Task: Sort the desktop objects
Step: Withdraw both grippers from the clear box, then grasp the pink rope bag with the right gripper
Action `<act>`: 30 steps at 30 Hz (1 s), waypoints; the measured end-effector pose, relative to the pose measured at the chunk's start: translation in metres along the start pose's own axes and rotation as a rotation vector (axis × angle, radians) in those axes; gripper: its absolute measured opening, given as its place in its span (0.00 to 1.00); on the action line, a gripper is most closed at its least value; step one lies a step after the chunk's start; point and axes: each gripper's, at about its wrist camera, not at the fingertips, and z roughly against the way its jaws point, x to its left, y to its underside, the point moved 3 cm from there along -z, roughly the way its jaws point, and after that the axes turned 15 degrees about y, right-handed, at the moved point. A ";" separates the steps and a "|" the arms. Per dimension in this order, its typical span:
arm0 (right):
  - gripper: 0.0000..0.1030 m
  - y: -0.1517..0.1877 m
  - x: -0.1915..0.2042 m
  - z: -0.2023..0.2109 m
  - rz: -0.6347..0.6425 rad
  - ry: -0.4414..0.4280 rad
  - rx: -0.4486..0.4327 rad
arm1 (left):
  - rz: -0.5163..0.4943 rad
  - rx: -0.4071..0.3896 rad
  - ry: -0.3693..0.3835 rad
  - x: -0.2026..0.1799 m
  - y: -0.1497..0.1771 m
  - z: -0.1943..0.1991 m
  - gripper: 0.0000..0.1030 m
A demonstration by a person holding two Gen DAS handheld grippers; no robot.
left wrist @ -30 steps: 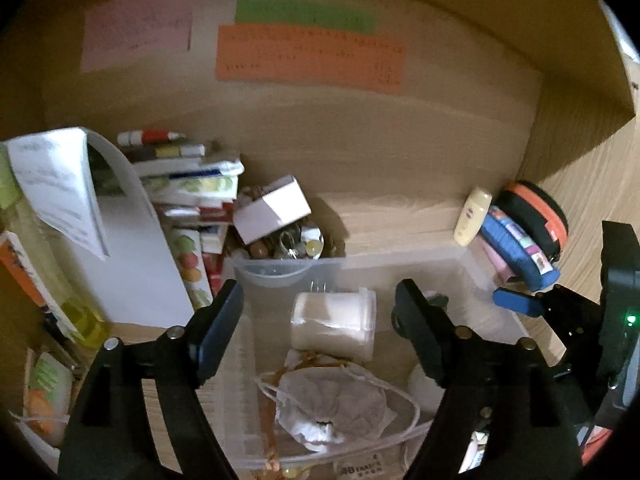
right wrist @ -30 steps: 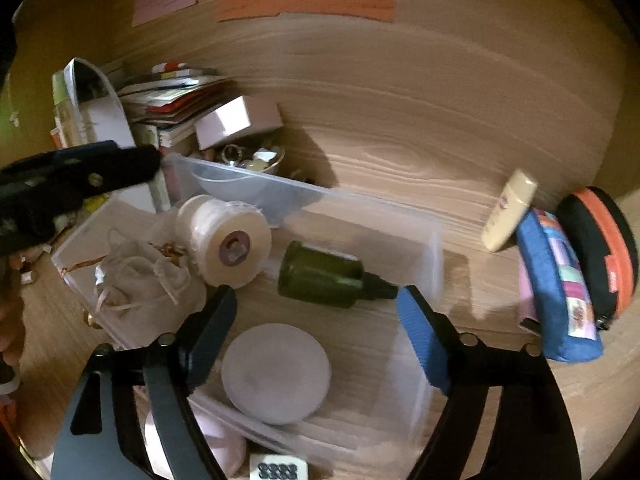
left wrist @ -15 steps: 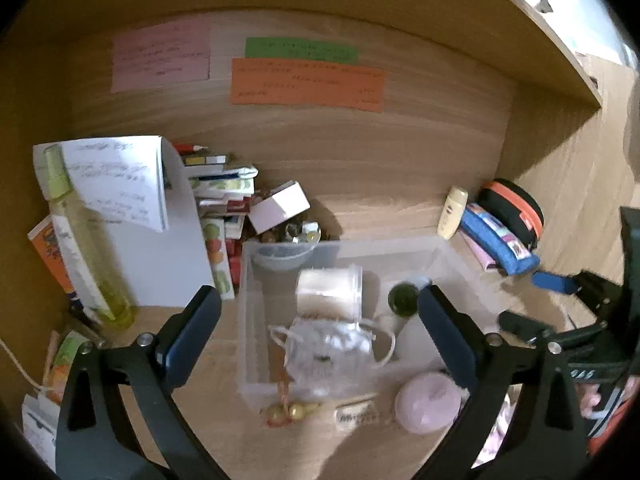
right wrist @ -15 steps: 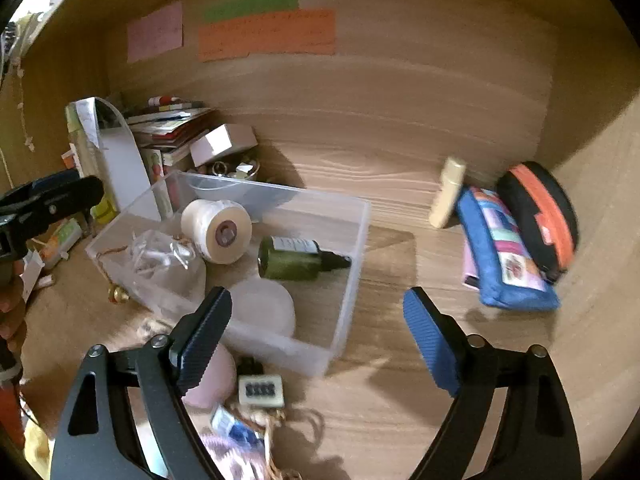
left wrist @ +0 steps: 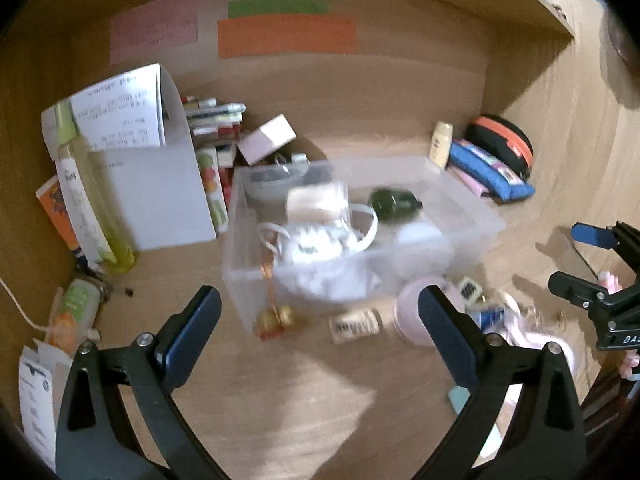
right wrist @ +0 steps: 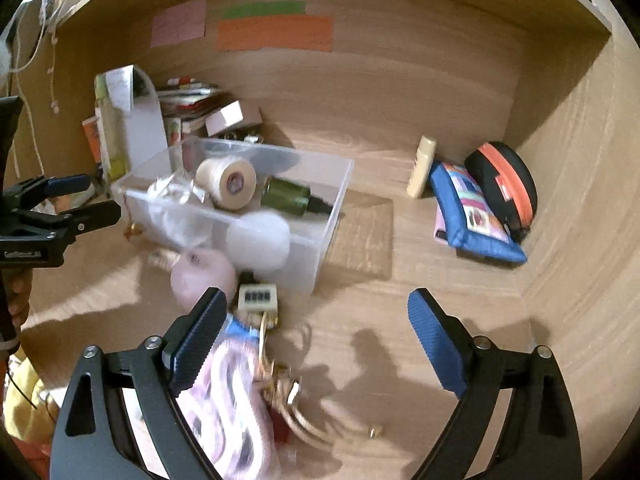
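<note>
Lying beyond the empty left gripper (left wrist: 319, 312), the clear bin (left wrist: 472, 216) holds clutter.

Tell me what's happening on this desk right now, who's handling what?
A person is sorting desk clutter with two handheld grippers. Both the left gripper and the right gripper are open and empty, their jaws having just been opening with nothing between them. The clear bin already holds a tape roll, a green bottle and a white mask. A pink round case and small trinkets lie loose on the desk in front of it.
</note>
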 end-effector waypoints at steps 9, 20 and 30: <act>0.88 0.040 0.023 0.017 0.019 -0.105 0.040 | 0.022 0.061 0.025 -0.013 0.040 -0.002 0.97; 0.88 0.068 0.066 -0.002 0.146 -0.131 0.085 | 0.030 0.088 0.078 -0.028 0.064 0.008 0.97; 0.62 0.068 0.071 -0.002 0.210 -0.121 0.060 | -0.012 0.115 0.116 -0.049 0.071 0.002 0.97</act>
